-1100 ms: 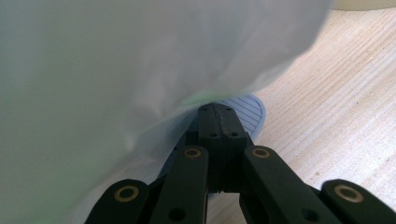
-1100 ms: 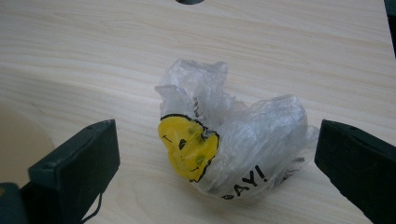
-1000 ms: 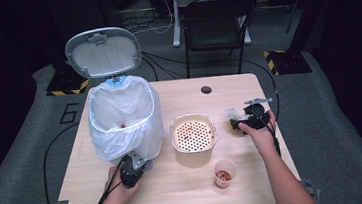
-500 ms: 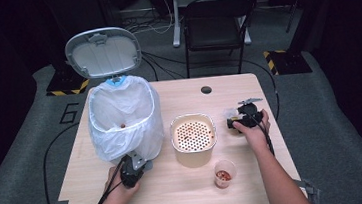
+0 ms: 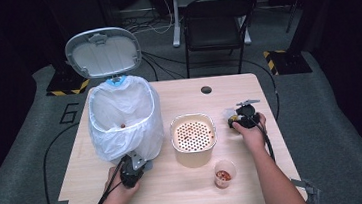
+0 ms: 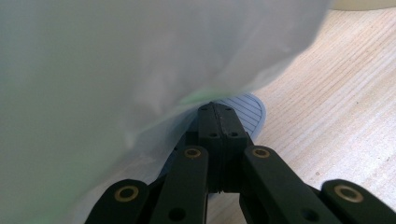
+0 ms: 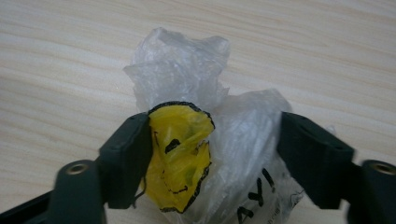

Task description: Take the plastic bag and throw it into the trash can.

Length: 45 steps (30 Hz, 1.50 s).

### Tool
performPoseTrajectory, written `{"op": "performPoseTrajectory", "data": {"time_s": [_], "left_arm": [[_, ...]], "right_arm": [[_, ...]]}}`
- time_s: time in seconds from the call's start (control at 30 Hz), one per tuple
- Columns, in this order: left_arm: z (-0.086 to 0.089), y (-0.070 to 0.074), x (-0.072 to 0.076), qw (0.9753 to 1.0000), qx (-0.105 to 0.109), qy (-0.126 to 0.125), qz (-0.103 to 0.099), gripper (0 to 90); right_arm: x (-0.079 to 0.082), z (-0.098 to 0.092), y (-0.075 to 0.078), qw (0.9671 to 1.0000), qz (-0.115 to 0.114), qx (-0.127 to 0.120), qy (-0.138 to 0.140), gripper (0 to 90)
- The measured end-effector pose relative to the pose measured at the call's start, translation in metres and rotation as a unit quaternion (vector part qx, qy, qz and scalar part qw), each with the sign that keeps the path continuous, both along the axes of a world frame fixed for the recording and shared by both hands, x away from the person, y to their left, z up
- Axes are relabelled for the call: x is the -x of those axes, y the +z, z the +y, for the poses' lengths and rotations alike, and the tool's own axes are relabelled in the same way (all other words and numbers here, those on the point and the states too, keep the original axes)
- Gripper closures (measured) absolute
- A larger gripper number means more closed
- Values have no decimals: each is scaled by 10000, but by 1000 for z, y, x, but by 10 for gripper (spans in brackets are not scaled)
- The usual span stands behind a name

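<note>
We see the right gripper at the centre right of the high view, low on the wooden surface, with its jaws apart on either side of a crumpled plastic wrapper. In the right gripper view the wrapper sits in the middle of the frame, clear film with a yellow patch edged in black; the left-hand jaw touches that yellow patch, while the right-hand jaw stands just beside the film, and we cannot tell whether it touches.

Over at the lower left of the high view, the left gripper sits at the foot of the bin, which is lined with a white bag and has its lid raised. In the left gripper view the jaws are together, empty, tips over the bin's grey ribbed pedal, under the hanging bag.

Centre frame stands a cream perforated basket, and just below it a small clear cup with reddish bits inside.
</note>
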<state>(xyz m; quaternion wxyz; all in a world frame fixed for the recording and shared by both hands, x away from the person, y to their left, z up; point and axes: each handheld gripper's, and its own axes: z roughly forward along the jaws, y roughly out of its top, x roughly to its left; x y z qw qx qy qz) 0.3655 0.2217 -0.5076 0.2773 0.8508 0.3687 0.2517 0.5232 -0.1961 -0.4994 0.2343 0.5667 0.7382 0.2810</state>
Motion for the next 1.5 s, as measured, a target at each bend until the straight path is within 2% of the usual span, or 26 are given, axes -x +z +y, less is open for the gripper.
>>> {"op": "performPoseTrajectory", "data": {"time_s": [0.07, 0.23, 0.47, 0.63, 0.77, 0.87, 0.97, 1.1, 1.3, 1.33, 1.5], "left_arm": [[0, 0, 0, 10000, -16, -4, 15, 900], [0, 0, 0, 10000, -26, -18, 17, 900], [0, 0, 0, 10000, 17, 7, -26, 900], [0, 0, -1, 10000, 27, 4, 2, 900], [0, 1, -1, 10000, -10, 5, 45, 900], [0, 0, -1, 10000, 16, 3, 1, 900], [0, 0, -1, 10000, 36, 2, 8, 900], [0, 0, 0, 10000, 26, -6, -2, 900], [0, 1, 0, 10000, -26, -10, 17, 900], [0, 0, 0, 10000, -8, 3, -17, 900], [0, 1, -1, 10000, 0, 1, 16, 900]], "right_arm": [[0, 0, 0, 10000, 14, -2, 69, 398], [1, -1, -1, 9997, 0, 176, 179, 532], [2, -5, 1, 9997, 53, 97, 218, 650], [5, -6, 10, 9994, 50, -31, 331, 682], [10, -5, 23, 9989, -11, -77, 459, 690], [16, -6, 35, 9987, -38, -129, 488, 694], [23, -10, 51, 9974, -176, -89, 691, 696], [33, -10, 71, 9965, -231, -177, 790, 697], [44, -8, 103, 9925, -429, -226, 1122, 698], [46, -6, 108, 9926, -383, -321, 1105, 697], [54, 3, 132, 9886, -483, -353, 1383, 697]]}}
